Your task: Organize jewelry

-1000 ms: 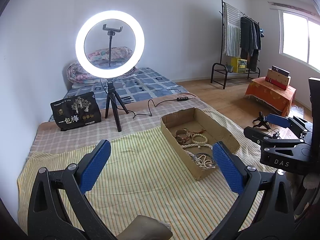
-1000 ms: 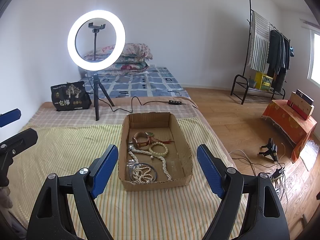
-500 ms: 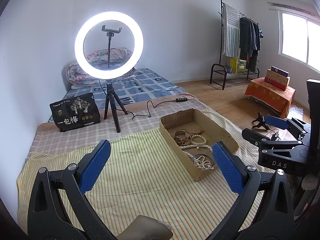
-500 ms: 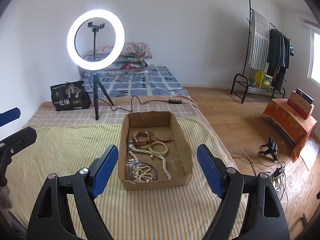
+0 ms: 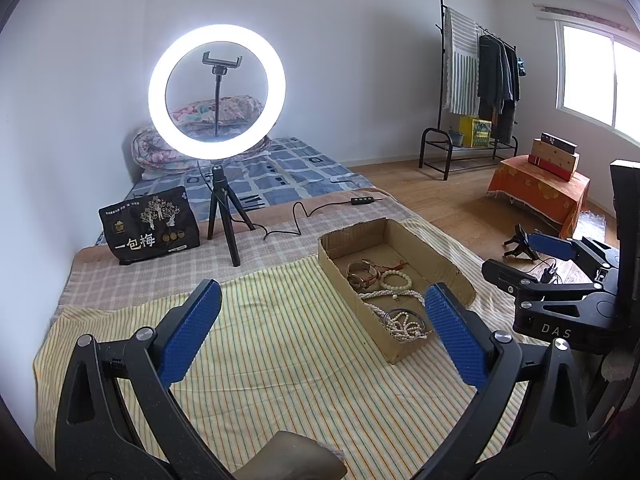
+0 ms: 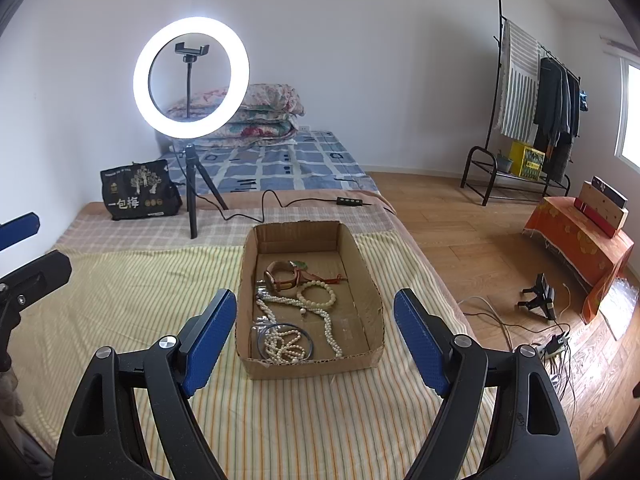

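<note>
A shallow cardboard box [image 6: 362,280] sits on the striped cloth; in the left wrist view it [image 5: 336,260] lies right of centre. Inside are a brown-strap watch [image 6: 282,278], a cream bead bracelet [image 6: 316,294], a long pearl necklace [image 6: 320,316] and a dark bangle over a pearl heap [image 6: 285,340]. My right gripper [image 6: 316,336] is open and empty, above the box's near end. My left gripper [image 5: 324,330] is open and empty, over the cloth left of the box. The right gripper also shows in the left wrist view [image 5: 532,256].
A lit ring light on a tripod [image 6: 191,76] stands behind the box, its cable [image 6: 280,200] trailing across the bed. A black snack bag [image 6: 136,194] leans at back left. The bed edge drops to wooden floor [image 6: 480,240] on the right, with cables and a small tripod [image 6: 540,292].
Both views have shifted only slightly. Both grippers stay open and empty, and the jewelry has not moved.
</note>
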The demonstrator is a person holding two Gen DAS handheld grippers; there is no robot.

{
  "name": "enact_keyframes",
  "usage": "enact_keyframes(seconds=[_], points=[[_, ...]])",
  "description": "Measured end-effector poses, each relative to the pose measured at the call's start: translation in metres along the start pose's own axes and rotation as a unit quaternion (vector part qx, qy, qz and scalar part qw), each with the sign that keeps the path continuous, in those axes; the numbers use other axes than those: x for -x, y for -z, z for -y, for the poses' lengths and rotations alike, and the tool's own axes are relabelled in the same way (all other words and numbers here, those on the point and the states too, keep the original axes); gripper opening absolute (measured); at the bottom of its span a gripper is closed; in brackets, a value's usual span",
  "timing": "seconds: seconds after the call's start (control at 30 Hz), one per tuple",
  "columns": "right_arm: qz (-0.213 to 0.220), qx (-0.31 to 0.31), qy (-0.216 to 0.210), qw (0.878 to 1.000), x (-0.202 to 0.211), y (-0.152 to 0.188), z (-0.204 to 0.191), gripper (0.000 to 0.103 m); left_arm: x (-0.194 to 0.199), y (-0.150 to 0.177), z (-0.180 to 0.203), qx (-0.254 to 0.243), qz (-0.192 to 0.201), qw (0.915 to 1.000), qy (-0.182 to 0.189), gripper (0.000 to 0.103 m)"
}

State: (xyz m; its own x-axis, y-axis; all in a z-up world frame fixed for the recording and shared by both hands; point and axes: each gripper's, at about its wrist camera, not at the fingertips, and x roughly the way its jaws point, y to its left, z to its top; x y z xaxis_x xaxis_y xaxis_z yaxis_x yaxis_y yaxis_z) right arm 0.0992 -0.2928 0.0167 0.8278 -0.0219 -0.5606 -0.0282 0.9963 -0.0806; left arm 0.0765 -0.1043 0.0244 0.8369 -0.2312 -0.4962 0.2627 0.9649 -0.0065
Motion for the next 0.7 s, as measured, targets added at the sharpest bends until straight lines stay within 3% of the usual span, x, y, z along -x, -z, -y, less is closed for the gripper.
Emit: enact_keyframes(seconds=[0.7], points=[[-0.001,0.001,0.001,1.000,-0.0003,0.0017,0.0003,0.081,-0.0009,-0.0023,-0.0030,0.003,-0.007,1.0000,0.003,0.103]])
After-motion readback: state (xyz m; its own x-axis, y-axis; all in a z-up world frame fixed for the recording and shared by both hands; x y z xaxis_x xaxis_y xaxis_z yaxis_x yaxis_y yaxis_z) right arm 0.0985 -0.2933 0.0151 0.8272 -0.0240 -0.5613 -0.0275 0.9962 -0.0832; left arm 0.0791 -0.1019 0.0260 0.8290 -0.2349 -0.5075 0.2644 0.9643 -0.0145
